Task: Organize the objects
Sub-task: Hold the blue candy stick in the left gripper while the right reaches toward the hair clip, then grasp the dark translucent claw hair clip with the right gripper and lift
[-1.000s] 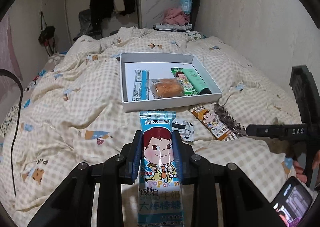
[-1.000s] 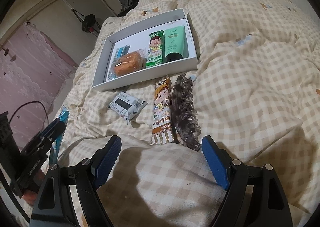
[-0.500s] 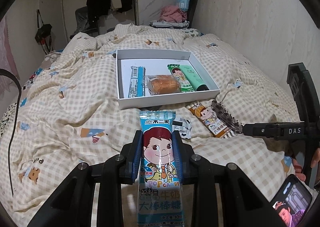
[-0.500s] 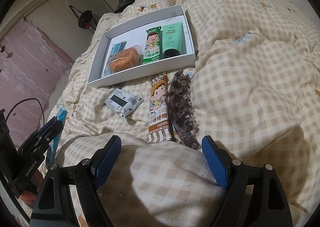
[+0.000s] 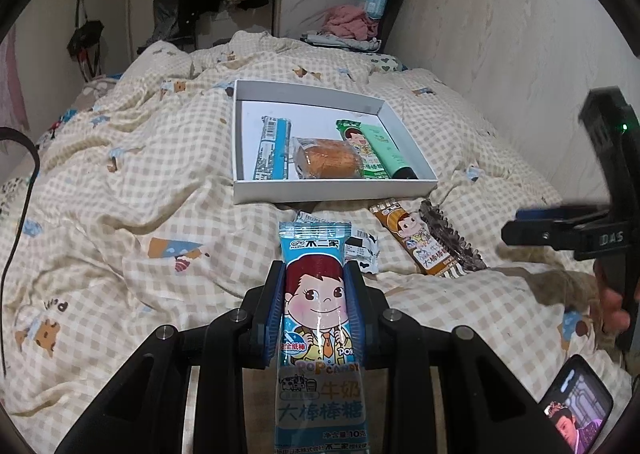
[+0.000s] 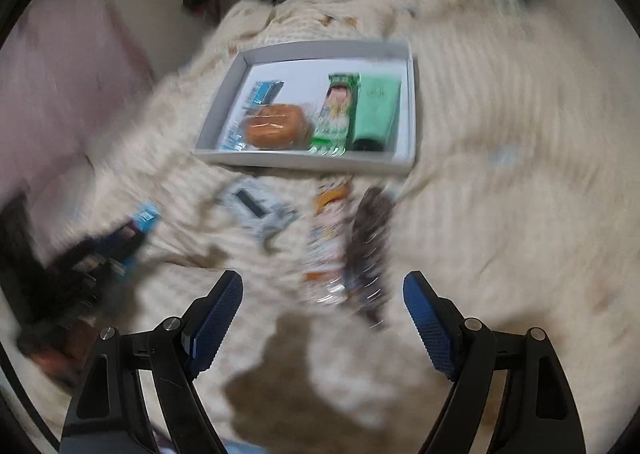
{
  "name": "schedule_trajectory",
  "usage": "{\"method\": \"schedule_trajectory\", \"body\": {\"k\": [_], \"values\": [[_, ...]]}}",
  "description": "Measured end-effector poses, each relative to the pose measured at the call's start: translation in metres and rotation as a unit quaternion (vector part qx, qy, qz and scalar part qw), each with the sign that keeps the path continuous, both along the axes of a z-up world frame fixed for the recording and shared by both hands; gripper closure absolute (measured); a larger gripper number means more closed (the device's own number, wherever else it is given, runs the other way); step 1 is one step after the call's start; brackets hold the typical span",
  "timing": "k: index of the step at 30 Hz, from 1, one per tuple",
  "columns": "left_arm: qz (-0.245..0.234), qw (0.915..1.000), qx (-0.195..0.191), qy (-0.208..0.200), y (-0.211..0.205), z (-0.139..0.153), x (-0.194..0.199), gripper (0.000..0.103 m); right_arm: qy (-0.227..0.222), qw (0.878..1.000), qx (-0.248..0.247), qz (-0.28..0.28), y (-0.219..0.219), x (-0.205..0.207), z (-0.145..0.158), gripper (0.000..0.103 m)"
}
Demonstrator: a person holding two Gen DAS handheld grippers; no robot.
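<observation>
Right claw (image 6: 322, 318) hangs wide open over the checked bed cover (image 6: 500, 101), nothing between its blue pads (image 6: 218, 318), the whole picture smeared with blur. Ahead sits the white box (image 6: 410, 109), holding a blue packet (image 6: 262, 93), a wrapped bun (image 6: 276, 125), a green candy bar (image 6: 336, 109) and a green tube (image 6: 374, 109). Just this side of it lie a small wrapper (image 6: 256, 207), an orange candy bar (image 6: 328, 238) and a dark hair clip (image 6: 368, 246) side by side.

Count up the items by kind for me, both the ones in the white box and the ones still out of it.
Lollipop packets: 4 (blue in the left gripper, brown on the quilt, blue and green in the box)
Wrapped bread: 1
Green tube: 1
Hair claw: 1
Small black-and-white packet: 1
Total: 8
</observation>
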State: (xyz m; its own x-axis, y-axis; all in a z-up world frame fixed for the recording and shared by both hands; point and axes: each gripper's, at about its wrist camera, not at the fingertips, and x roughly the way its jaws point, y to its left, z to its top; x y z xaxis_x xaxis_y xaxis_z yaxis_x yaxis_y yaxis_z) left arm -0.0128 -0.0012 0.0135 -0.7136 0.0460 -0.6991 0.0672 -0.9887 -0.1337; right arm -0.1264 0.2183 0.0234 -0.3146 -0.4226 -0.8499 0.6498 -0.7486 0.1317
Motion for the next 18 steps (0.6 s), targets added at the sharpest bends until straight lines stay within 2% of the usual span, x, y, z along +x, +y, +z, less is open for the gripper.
{"method": "schedule_trajectory", "body": {"k": [2,3,6,8,11,14,15,17,18], "values": [[0.004,1.0000,0.007,-0.003,-0.003,-0.002,-0.001,0.071,0.037,0.995,0.085,0.020,-0.018,-0.005,-0.004,0.019],[0.005,0.9999,0.009,-0.004,-0.003,-0.002,-0.001,0.071,0.028,0.995,0.097,0.027,-0.021,-0.010,-0.008,0.020],[0.008,0.9998,0.016,-0.006,-0.006,-0.003,-0.001,0.072,-0.031,0.995,0.091,0.020,-0.026,-0.032,-0.026,0.042],[0.008,0.9998,0.017,-0.006,-0.006,-0.004,-0.001,0.071,-0.066,0.993,0.097,-0.014,-0.027,-0.048,-0.038,0.044],[0.008,0.9998,0.015,-0.007,-0.006,-0.004,-0.001,0.072,-0.091,0.992,0.081,-0.026,-0.031,-0.059,-0.047,0.050],[0.006,0.9998,0.017,-0.010,-0.007,-0.006,-0.002,0.071,-0.107,0.987,0.112,-0.032,-0.038,-0.062,-0.063,0.050],[0.006,0.9998,0.018,-0.010,-0.007,-0.006,-0.002,0.071,-0.114,0.987,0.113,-0.030,-0.039,-0.062,-0.067,0.053],[0.007,0.9997,0.020,-0.012,-0.008,-0.007,-0.003,0.071,-0.127,0.984,0.118,-0.034,-0.039,-0.063,-0.076,0.070],[0.007,0.9997,0.020,-0.012,-0.007,-0.007,-0.003,0.072,-0.124,0.984,0.121,-0.039,-0.038,-0.063,-0.077,0.071]]}}
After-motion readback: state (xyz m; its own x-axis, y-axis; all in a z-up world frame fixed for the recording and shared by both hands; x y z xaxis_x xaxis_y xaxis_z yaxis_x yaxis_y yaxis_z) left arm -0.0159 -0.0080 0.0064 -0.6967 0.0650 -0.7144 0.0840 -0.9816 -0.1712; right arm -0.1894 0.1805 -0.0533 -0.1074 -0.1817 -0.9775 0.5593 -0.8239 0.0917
